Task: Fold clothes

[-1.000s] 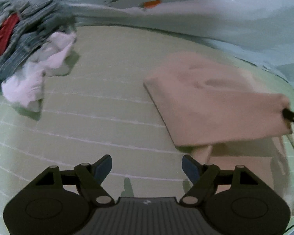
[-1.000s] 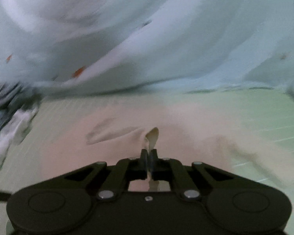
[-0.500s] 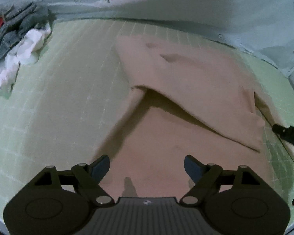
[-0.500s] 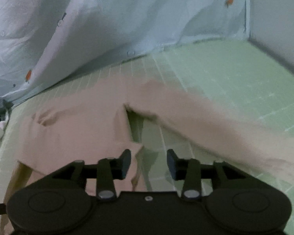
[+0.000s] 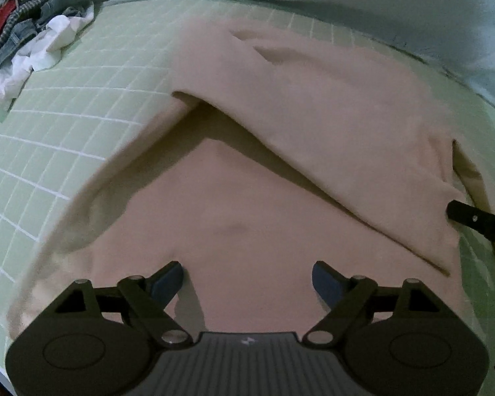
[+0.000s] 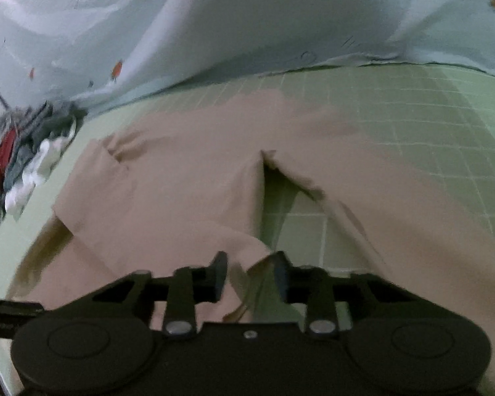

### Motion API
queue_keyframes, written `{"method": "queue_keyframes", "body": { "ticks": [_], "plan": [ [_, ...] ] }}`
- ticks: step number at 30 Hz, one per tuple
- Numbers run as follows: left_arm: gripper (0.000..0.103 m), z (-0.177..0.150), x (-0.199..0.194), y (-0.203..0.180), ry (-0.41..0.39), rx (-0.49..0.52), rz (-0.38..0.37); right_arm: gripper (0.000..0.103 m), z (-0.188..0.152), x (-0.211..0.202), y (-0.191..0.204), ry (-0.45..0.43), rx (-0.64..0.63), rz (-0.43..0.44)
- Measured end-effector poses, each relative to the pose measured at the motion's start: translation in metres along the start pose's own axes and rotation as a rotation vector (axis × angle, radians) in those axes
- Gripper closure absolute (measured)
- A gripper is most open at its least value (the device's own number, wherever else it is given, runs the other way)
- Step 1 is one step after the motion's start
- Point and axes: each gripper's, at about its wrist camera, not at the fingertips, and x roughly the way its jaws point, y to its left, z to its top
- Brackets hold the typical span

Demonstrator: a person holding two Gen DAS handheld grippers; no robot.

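A pale pink garment (image 5: 280, 171) lies on the green gridded mat (image 5: 66, 115), its upper layer folded diagonally over the lower one. My left gripper (image 5: 247, 280) hovers open over the lower layer with nothing between its blue pads. My right gripper (image 6: 250, 275) sits low at the garment's (image 6: 181, 191) right edge. Its jaws are closing with a fabric corner (image 6: 257, 260) between them, and a gap still shows. One right finger (image 5: 472, 221) pokes in at the right of the left wrist view. A slit in the cloth bares the mat (image 6: 290, 211).
A heap of other clothes (image 5: 23, 33), grey, red and white, lies at the mat's far left corner, also in the right wrist view (image 6: 26, 158). A light blue sheet with small orange prints (image 6: 247, 16) hangs along the back edge. Bare mat (image 6: 429, 115) lies to the right.
The right gripper let go of the lifted cloth, which dropped flat as a folded layer, then came down onto a fabric corner and narrowed. The left gripper moved over the garment and lower.
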Motion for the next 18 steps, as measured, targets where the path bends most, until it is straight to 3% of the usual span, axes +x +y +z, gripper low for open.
{"method": "queue_keyframes", "body": {
  "ticks": [4,10,14,18],
  "plan": [
    [0.016,0.0,0.005,-0.01,-0.019,0.013,0.053,0.096,0.009,-0.009,0.004,-0.074,-0.049,-0.009],
    [0.007,0.001,0.008,-0.014,0.0,-0.022,0.083,0.097,0.026,-0.024,0.008,-0.177,-0.106,0.003],
    [0.0,0.001,0.011,-0.013,0.017,-0.056,0.1,0.097,0.038,-0.028,-0.002,-0.212,-0.079,0.016],
    [0.0,0.0,0.011,-0.016,0.018,-0.071,0.11,0.097,0.048,-0.033,-0.015,-0.253,-0.051,-0.004]
  ]
}}
